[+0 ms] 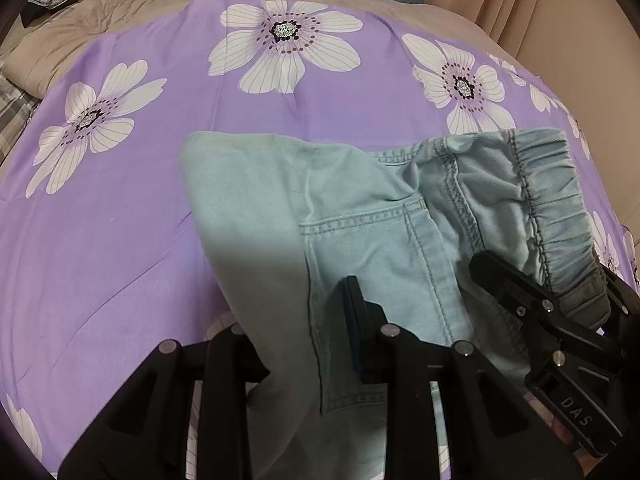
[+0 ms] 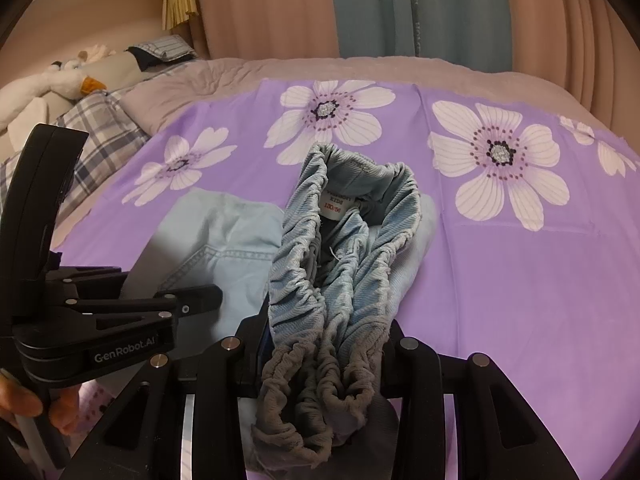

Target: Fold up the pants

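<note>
- The pants (image 1: 360, 216), light blue denim kids' ones, are lying on a purple flowered sheet (image 1: 140, 240) spread over a bed, near the front edge.
- The right gripper (image 2: 320, 344) is clamped on the bunched elastic waistband (image 2: 340, 248), which rises up in a scrunched loop with the size tag (image 2: 335, 203) showing inside.
- The left gripper (image 1: 304, 336) has the seat of the pants between its fingers, close to the back pocket (image 1: 372, 264). One finger is buried under the cloth, so I can't really tell whether it's pinching or just sitting around the fabric.
- The two grippers are just beside each other, each showing up in the other's camera.
- A bare hand (image 2: 24, 404) is wrapped around the left gripper's handle.
- Further back: a beige quilt (image 2: 200, 80), a plaid pillow (image 2: 96, 120), a white plush duck (image 2: 60, 80), and pink and teal curtains (image 2: 360, 8).
</note>
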